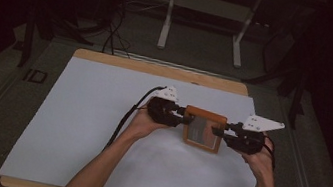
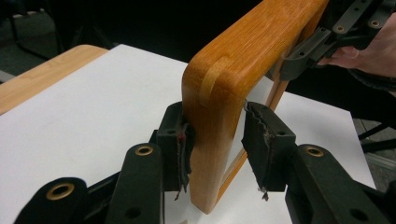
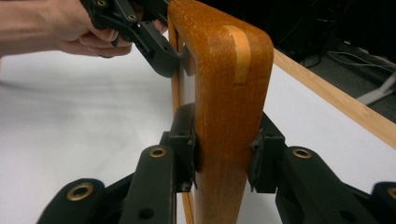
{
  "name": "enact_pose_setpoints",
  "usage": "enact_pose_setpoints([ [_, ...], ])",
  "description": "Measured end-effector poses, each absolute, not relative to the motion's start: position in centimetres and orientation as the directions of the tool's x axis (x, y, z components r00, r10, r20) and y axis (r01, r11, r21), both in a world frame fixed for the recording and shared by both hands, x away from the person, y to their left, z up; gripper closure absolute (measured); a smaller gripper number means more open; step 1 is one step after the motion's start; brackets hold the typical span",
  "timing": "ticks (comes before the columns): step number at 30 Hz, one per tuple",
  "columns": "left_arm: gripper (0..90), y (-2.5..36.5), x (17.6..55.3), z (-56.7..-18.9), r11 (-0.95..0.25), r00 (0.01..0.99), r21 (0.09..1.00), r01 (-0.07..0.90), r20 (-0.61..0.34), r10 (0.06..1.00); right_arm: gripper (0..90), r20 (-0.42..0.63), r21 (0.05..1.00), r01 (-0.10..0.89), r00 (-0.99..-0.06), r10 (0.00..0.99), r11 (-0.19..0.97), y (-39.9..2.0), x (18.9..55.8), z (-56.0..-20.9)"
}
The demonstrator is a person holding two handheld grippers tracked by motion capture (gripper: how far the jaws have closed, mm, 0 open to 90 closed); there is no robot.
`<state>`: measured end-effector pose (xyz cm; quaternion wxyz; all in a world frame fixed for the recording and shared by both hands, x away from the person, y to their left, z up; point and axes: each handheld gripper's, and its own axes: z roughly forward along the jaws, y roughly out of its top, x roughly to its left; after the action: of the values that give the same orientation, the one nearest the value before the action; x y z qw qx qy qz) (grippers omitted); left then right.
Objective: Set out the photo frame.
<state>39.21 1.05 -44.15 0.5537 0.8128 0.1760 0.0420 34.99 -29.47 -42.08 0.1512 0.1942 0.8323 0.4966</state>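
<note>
Wooden frame (image 1: pixel 204 129), orange-brown, with rounded corners and a lighter corner spline, sits slightly right of centre on the white sheet (image 1: pixel 79 120) covering the surface (image 1: pixel 158 68).

Left claw (image 1: pixel 184 116) is at the frame's 9 o'clock edge. In the left gripper view (image 2: pixel 212 140), one pad (image 2: pixel 180 144) touches the wood; the other stands just off it with a narrow gap. Not a firm pinch: jaws straddle the edge.

Right claw (image 1: pixel 218 130) is at the frame's 3 o'clock edge. In the right gripper view (image 3: pixel 224 149), both pads press the wood, pinching it.

Both gripper views show the frame on edge, upright. Whether its lower edge touches the sheet cannot be told.
</note>
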Motion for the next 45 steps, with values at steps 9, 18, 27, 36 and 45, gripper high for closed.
enact_pose_setpoints([
  [9, 61.4, 3.5, 38.7, -43.5, -0.302, 0.917, 0.919, 0.255, -0.131, 0.377, 66.5, -0.010, 0.900, 0.197, -0.883, 0.469, 0.390, -27.3, 35.7, -42.0],
  [18, 61.9, 5.5, 38.0, -42.9, -0.300, 0.899, 0.909, 0.290, -0.151, 0.411, 66.2, 0.061, 0.917, 0.227, -0.892, 0.448, 0.329, -25.7, 36.0, -42.6],
  [27, 62.6, 7.5, 37.3, -42.7, -0.302, 0.882, 0.900, 0.316, -0.161, 0.443, 65.7, 0.096, 0.921, 0.236, -0.908, 0.409, 0.308, -23.8, 36.6, -43.0],
  [36, 63.4, 9.2, 36.6, -42.4, -0.292, 0.870, 0.901, 0.322, -0.160, 0.467, 64.9, 0.111, 0.926, 0.235, -0.918, 0.381, 0.297, -22.2, 37.0, -43.1],
  [45, 63.6, 10.6, 36.2, -42.7, -0.281, 0.855, 0.898, 0.339, -0.170, 0.489, 64.6, 0.140, 0.926, 0.251, -0.922, 0.362, 0.282, -20.8, 37.3, -43.5],
])
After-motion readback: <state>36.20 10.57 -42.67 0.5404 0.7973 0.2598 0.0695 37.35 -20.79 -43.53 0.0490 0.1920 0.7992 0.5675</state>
